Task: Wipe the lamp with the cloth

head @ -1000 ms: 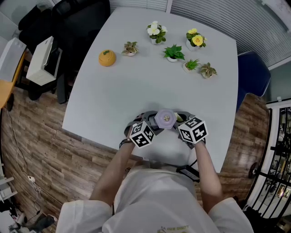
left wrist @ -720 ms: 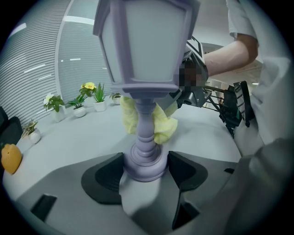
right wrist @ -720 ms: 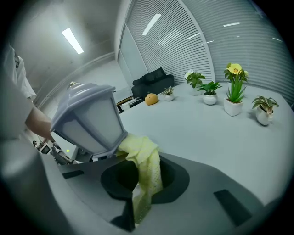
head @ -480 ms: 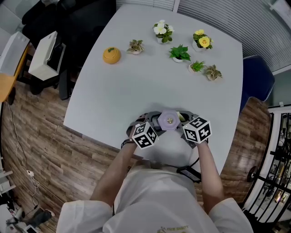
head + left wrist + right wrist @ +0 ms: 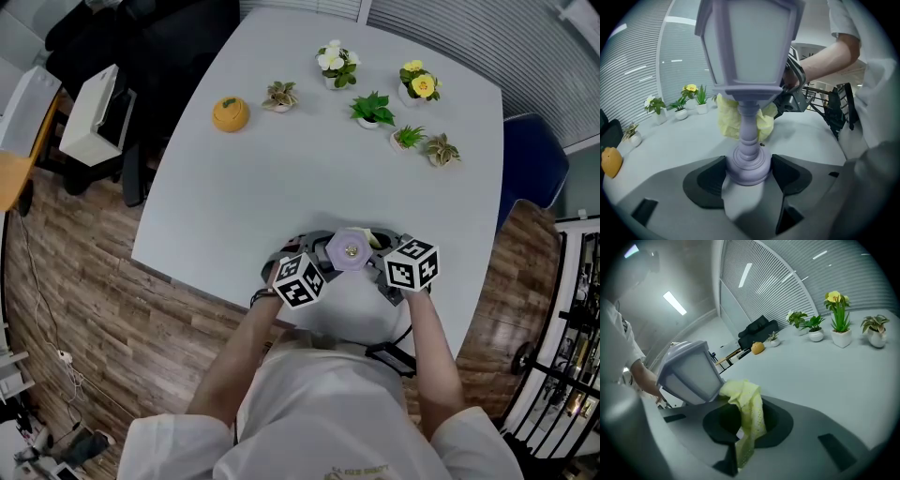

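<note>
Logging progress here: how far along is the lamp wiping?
Done: left tool clamps the lamp by its base, right tool grips the cloth. In hand: cloth lies against the lamp under its shade. Left: remaining surfaces; how much is wiped can't be told.

Pale table (image 5: 309, 183) carries six potted plants (image 5: 370, 110) and an orange ornament (image 5: 230, 113).

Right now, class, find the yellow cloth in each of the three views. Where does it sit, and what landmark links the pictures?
Head view: the cloth peeks out just right of the lamp top, low centre.
Left gripper view: the cloth hangs behind the lamp's stem, centre.
Right gripper view: the cloth is pinched in the right gripper, lower centre.
Shared landmark: the lamp, beside the cloth in every view.
</note>
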Action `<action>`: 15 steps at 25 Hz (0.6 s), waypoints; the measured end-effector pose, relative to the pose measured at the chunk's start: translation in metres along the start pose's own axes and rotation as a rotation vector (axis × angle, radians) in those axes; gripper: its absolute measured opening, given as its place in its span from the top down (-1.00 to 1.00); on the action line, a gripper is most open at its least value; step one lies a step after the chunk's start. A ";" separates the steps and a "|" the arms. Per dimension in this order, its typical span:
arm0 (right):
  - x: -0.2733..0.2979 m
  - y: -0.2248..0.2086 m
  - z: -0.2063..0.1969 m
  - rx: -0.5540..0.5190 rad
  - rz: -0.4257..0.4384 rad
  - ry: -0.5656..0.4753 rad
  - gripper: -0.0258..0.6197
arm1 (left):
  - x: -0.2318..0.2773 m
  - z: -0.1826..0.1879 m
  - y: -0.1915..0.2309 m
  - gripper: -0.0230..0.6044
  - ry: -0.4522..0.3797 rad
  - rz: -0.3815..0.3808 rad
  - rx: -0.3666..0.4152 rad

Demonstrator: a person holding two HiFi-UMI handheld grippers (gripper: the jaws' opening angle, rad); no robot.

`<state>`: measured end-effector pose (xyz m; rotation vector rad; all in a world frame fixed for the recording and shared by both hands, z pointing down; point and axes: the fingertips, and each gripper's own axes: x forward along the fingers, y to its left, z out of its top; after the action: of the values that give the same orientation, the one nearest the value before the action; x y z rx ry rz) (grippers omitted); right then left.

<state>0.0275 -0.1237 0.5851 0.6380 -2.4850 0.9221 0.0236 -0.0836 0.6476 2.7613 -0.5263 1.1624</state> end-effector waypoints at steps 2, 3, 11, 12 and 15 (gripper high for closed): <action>0.002 0.000 0.000 0.014 0.019 0.000 0.79 | 0.000 0.000 0.000 -0.03 0.000 0.000 0.000; 0.002 -0.001 0.000 0.016 0.024 0.002 0.79 | 0.000 0.000 0.000 -0.03 0.001 -0.001 0.000; 0.009 -0.005 -0.001 0.020 0.030 0.022 0.79 | 0.001 0.000 0.001 -0.03 0.003 -0.003 -0.002; 0.010 -0.006 -0.001 0.021 0.031 0.023 0.79 | 0.001 0.000 0.001 -0.03 0.003 -0.002 -0.002; 0.011 -0.007 -0.003 0.022 0.030 0.028 0.79 | 0.001 -0.001 0.000 -0.03 0.004 -0.002 -0.002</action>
<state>0.0226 -0.1297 0.5962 0.5924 -2.4697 0.9638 0.0241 -0.0842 0.6490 2.7572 -0.5244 1.1658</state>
